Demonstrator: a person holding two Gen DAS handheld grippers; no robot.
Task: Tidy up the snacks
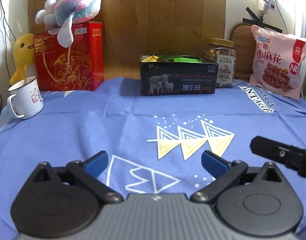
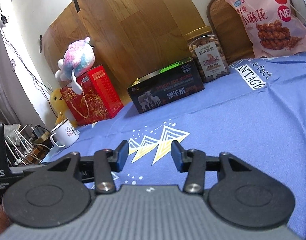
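Left wrist view: the left gripper (image 1: 154, 161) hangs over the blue cloth (image 1: 93, 124) that covers the tabletop, its blue pads spread wide with only cloth between them. At the far middle stands an open black box (image 1: 178, 80) with yellow and green packets showing inside. Just right of it, touching or nearly so, is a clear jar of nuts (image 1: 221, 66) with a gold lid, and further right a pink snack bag (image 1: 279, 60) leans upright. At the far left a red biscuit box (image 1: 73, 60) carries a pink and blue plush toy (image 1: 73, 14), with a yellow plush duck (image 1: 23, 56) and a white mug (image 1: 25, 100) beside it. Part of the right gripper (image 1: 281, 156) shows at the right edge.

Right wrist view: the right gripper (image 2: 150, 156) is also parted, less widely, with nothing between its pads. The black box (image 2: 165, 94), jar (image 2: 209, 60) and pink bag (image 2: 273, 20) line the far side; the red box (image 2: 93, 100) and mug (image 2: 65, 134) sit left.
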